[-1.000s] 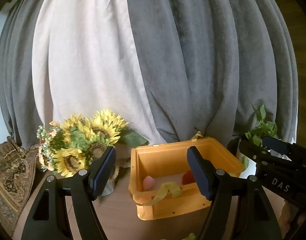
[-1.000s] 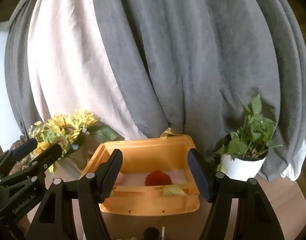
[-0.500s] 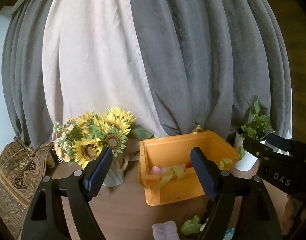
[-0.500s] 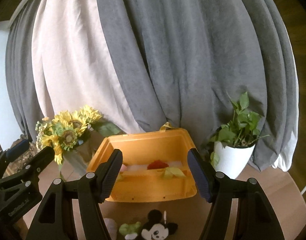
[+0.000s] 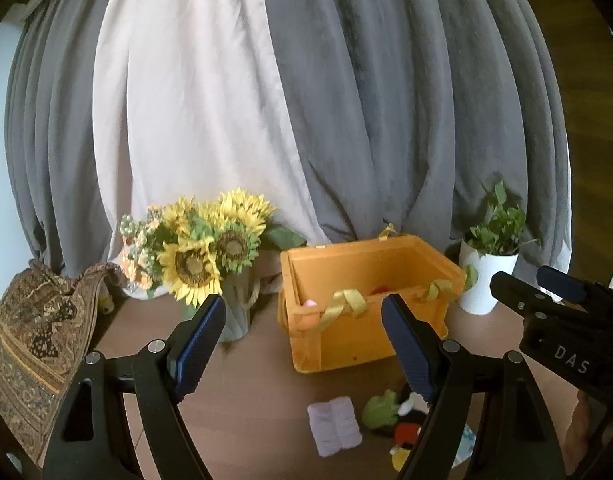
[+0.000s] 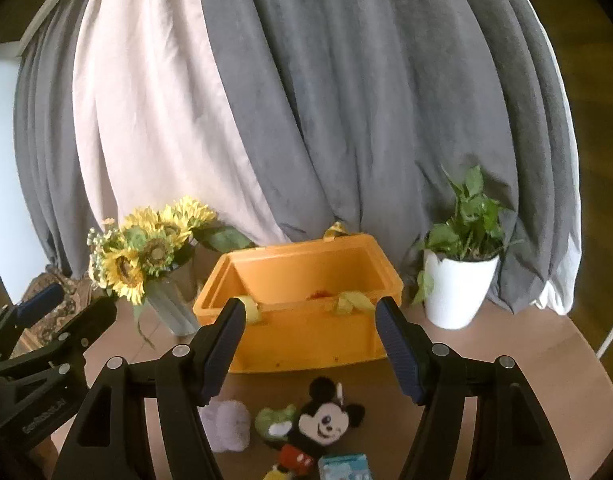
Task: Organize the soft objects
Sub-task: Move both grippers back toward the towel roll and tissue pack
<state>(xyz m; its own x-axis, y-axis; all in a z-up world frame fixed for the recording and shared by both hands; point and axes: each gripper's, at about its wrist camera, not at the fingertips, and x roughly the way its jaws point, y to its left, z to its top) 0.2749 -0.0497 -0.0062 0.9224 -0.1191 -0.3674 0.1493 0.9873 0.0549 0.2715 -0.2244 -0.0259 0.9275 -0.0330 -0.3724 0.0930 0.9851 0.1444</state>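
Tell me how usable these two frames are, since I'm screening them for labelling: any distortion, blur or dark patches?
Left wrist view: strong fisheye bowing of the curtains, black corners; orange crate fairly sharp, the toys at the bottom edge soft. Right wrist view: same bowing; Mickey Mouse plush recognisable, sunflowers slightly smeared, light even, no glare.

Grey curtains (image 6: 366, 120) flank a pale cream drape (image 6: 146, 128) behind the brown wooden tabletop (image 6: 506, 360); soft daylight glows through.
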